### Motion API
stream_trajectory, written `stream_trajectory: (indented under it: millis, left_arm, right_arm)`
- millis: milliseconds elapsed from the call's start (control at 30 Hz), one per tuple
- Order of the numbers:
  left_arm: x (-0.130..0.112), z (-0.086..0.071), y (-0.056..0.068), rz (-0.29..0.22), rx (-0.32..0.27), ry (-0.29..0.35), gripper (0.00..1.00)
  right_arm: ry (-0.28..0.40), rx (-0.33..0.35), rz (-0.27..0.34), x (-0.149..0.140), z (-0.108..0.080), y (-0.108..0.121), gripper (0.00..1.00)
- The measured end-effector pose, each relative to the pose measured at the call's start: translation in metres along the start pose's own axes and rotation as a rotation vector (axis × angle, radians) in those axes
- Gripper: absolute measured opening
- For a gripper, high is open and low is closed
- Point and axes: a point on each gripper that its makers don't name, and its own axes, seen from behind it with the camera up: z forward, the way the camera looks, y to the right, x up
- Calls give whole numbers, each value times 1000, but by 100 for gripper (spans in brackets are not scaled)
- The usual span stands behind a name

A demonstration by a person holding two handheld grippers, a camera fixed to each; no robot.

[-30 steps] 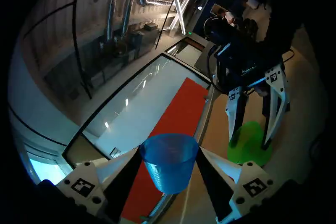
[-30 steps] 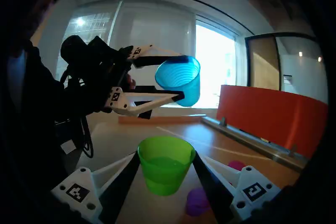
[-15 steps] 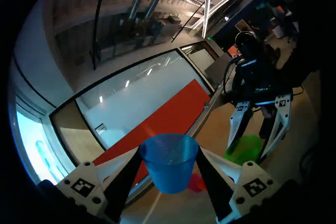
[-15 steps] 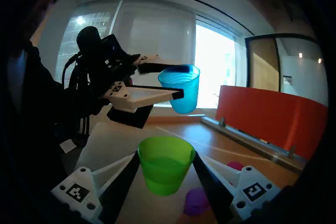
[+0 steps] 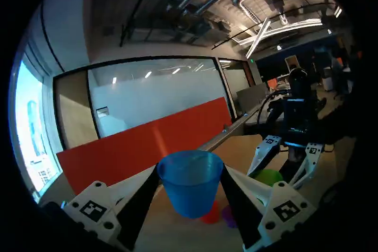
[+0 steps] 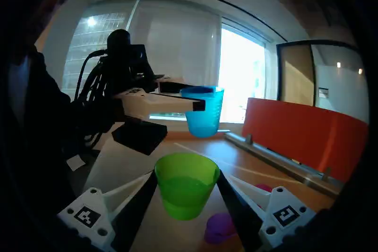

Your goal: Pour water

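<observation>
Gripping an upright blue cup [image 5: 190, 186], the left tool [image 5: 190, 176] hangs over the bench [image 6: 241, 158]; the right tool [image 6: 186, 180] clamps a green cup [image 6: 186, 193].

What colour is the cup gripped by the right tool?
Green: the cup is translucent green with liquid inside, clearest in the right gripper view.

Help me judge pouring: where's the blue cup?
Right gripper view: the blue cup hangs upright in the left tongs, above and beyond the green cup.
</observation>
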Motion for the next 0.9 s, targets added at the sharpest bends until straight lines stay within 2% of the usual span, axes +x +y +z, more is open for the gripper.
stream_trajectory:
  millis: [200, 300, 400, 600, 900]
  left_arm:
    - [-8, 2, -4, -151, -19, -16, 86]
    - [-11, 2, -5, -184, -24, -19, 86]
    - [-15, 2, -5, -196, -30, -28, 86]
    - [-19, 1, -9, -179, -22, -41, 86]
    - [-39, -2, -8, -196, -37, -95, 86]
  right_arm:
    - [-2, 0, 0, -1, -1, 0, 91]
    - [-2, 1, 2, -1, -2, 0, 91]
    - [-5, -1, 4, -2, -2, 1, 91]
    - [-14, -2, 1, -3, -2, 2, 91]
    - [-51, 8, 13, -12, -6, 3, 91]
